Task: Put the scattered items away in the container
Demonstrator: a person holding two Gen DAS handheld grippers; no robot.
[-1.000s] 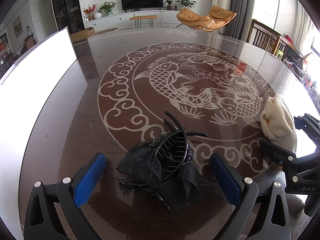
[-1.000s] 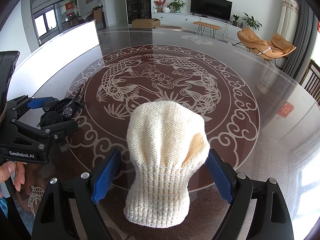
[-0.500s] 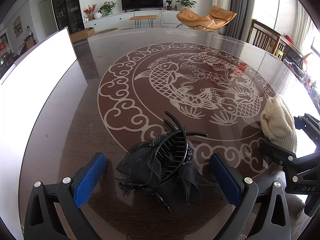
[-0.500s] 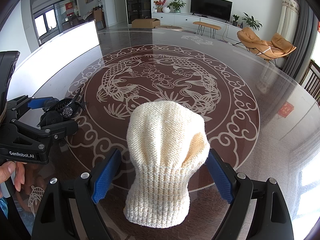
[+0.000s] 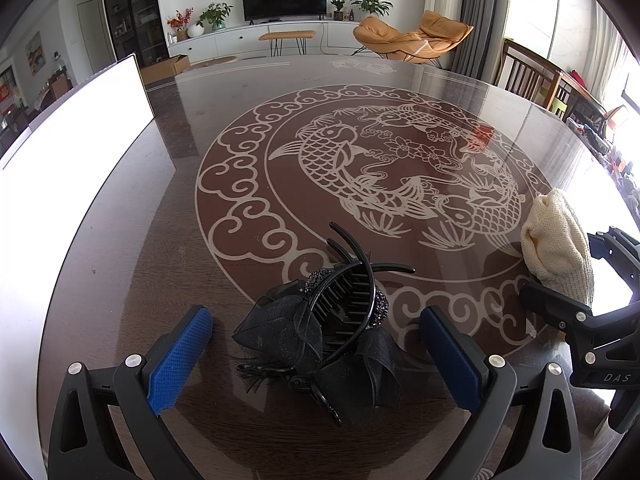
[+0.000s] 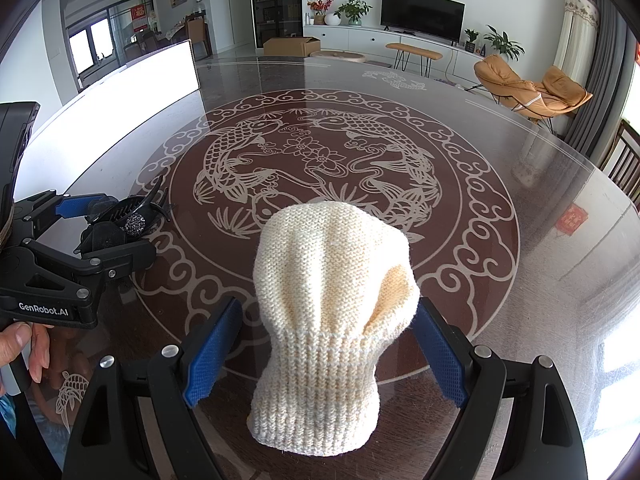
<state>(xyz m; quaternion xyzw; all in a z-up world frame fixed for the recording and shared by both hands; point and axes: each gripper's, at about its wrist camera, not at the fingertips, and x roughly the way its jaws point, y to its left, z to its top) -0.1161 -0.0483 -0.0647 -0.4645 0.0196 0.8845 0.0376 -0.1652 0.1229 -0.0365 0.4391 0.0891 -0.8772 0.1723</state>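
A black hair clip [image 5: 340, 320] with a gauze bow lies on the dark round table [image 5: 180, 240]. My left gripper [image 5: 314, 314] stands open around it, with a gap between each blue pad and the clip. A cream knitted hat [image 6: 332, 280] rests on the table between the spread fingers of my right gripper [image 6: 330, 304], which is open; its left pad stands clear of the wool and its right pad sits close beside it. The hat [image 5: 556, 240] shows at the right of the left wrist view. In the right wrist view the clip [image 6: 120, 216] is at the left.
A large white container [image 5: 72, 152] stands along the table's left side, its wall [image 6: 120, 92] overexposed. A person's hand [image 6: 28, 344] holds the left gripper's handle. Wooden chairs [image 5: 532, 76] stand past the table's far right edge.
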